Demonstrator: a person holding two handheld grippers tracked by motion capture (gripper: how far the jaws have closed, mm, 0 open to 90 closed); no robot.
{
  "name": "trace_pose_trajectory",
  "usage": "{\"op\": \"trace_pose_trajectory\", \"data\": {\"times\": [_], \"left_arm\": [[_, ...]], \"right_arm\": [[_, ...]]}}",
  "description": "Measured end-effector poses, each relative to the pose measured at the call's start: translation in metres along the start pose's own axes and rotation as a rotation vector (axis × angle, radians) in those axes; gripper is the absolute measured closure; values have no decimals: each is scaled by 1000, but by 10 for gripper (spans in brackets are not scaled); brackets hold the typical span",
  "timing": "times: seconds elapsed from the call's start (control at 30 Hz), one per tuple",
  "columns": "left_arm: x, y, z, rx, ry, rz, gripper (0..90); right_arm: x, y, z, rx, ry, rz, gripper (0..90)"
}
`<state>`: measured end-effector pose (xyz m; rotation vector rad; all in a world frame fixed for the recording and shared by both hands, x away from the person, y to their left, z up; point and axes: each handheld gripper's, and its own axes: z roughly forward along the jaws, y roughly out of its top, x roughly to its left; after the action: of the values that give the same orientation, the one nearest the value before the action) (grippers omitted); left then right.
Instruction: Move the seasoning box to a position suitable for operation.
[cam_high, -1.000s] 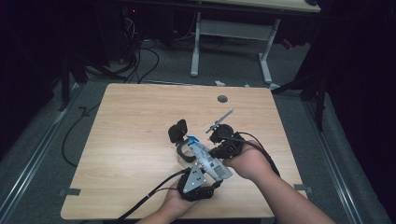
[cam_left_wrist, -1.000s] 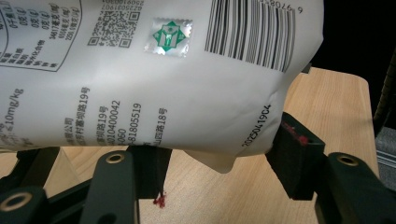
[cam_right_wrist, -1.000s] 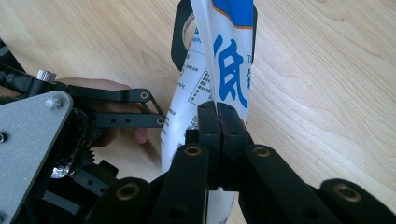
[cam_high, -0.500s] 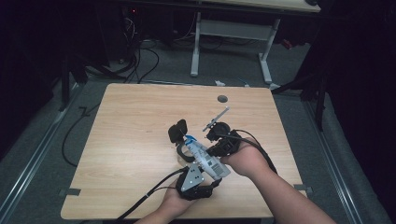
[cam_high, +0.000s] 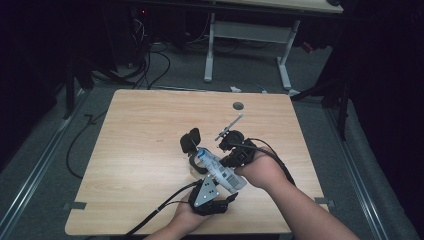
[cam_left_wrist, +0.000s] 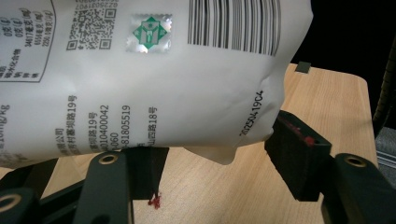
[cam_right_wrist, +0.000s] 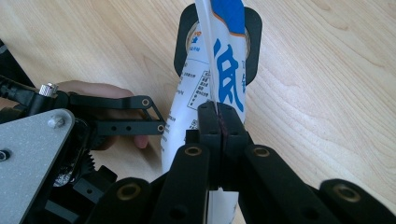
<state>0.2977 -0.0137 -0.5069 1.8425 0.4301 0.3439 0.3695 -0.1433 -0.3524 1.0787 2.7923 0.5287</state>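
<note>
The pouch (cam_left_wrist: 154, 79) was white, printed with a black barcode, QR codes, fine black text and a green-and-silver seal; its other face (cam_right_wrist: 224, 79) carried bold blue characters. The fingers (cam_left_wrist: 299, 158) were black with red flecks. The tabletop (cam_high: 150, 145) showed pale wood grain.

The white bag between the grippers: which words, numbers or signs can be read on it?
On the white bag, left gripper view:
"20250419C4", printed sideways near its edge.
"81805519" and "010400042", in sideways lines.
A barcode, two QR codes and a green seal: signs without readable text.
Small Chinese print: too small to read.
Right gripper view: large blue Chinese characters, cut off.
</note>
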Motion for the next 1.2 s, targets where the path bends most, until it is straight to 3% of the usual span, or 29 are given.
{"op": "trace_pose_trajectory", "data": {"times": [1.2], "left_arm": [[2,2,0,-10,10,-9,429]], "right_arm": [[-4,8,1,15,0,-8,900]]}}
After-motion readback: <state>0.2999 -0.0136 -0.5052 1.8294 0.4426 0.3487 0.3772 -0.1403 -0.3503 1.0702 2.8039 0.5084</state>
